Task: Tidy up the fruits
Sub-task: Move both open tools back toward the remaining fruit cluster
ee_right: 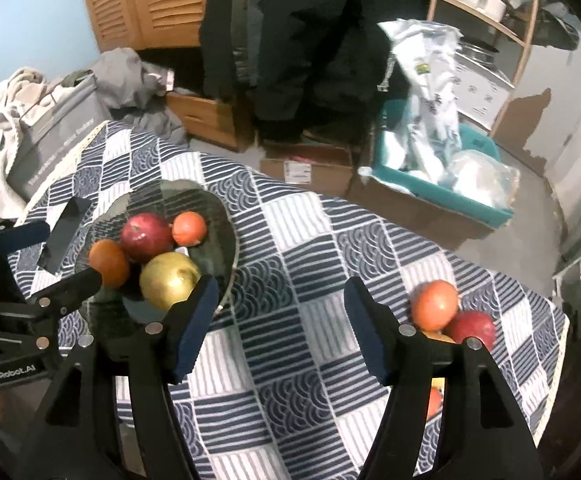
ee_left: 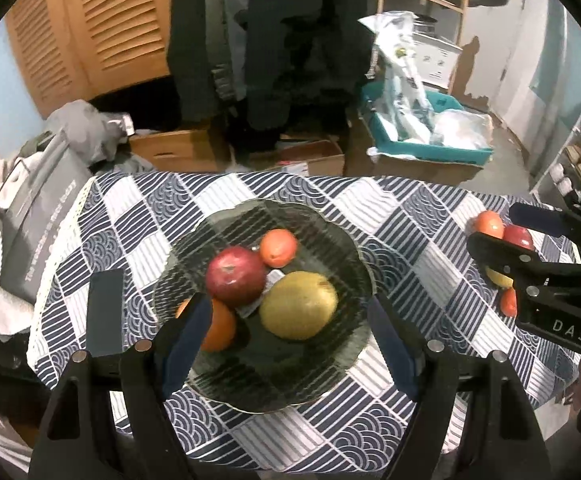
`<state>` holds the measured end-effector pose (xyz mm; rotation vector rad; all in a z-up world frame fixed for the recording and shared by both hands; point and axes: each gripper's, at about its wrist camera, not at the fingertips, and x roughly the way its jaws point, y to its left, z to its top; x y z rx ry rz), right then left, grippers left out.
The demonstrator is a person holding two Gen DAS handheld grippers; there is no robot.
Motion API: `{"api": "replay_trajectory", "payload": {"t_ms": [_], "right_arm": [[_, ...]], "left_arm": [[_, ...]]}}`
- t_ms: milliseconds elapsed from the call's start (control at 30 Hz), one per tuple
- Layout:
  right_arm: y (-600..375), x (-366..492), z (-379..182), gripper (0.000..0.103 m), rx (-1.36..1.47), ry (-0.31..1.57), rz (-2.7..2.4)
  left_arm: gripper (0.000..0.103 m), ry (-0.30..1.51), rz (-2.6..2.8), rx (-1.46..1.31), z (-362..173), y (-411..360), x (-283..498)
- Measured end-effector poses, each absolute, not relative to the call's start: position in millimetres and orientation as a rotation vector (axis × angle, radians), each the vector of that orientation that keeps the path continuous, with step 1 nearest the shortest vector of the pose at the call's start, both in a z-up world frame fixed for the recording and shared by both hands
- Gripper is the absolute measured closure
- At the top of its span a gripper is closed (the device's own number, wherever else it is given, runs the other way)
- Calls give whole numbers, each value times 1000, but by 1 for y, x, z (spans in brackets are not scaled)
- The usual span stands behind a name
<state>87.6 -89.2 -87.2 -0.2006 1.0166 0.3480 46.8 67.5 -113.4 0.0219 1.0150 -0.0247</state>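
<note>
A dark glass plate (ee_left: 322,372) (ee_right: 218,216) on the checked tablecloth holds a red apple (ee_left: 235,276) (ee_right: 146,237), a yellow-green pear (ee_left: 298,305) (ee_right: 169,285), a small orange (ee_left: 278,247) (ee_right: 188,228) and another orange (ee_left: 220,330) (ee_right: 109,263). My left gripper (ee_left: 292,348) (ee_right: 56,254) is open and empty over the plate's near side. My right gripper (ee_right: 280,330) (ee_left: 494,222) is open and empty above the cloth. At the table's right lie an orange fruit (ee_right: 435,305) (ee_left: 489,224), a red apple (ee_right: 471,328) (ee_left: 519,237), a yellow fruit (ee_left: 498,278) and a partly hidden reddish piece (ee_left: 508,302).
A dark flat rectangular object (ee_left: 105,314) (ee_right: 63,241) lies left of the plate. Beyond the far table edge are cardboard boxes (ee_left: 310,156), a teal bin (ee_left: 430,140) with bags, hanging dark coats (ee_left: 266,40), and a grey bag (ee_left: 38,216) at left.
</note>
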Motion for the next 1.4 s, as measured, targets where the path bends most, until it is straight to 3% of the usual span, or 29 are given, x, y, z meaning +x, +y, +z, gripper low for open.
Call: {"api": "replay_trajectory", "payload": {"t_ms": [967,1400], "right_arm": [[-205,55,-75,33,-140,1033,168],[-247,52,-105,33,-107,1100,109]], "left_arm": [[22,1004,-178,146,-104,-31,41],[20,1040,-223,207,-124,-68,49]]}}
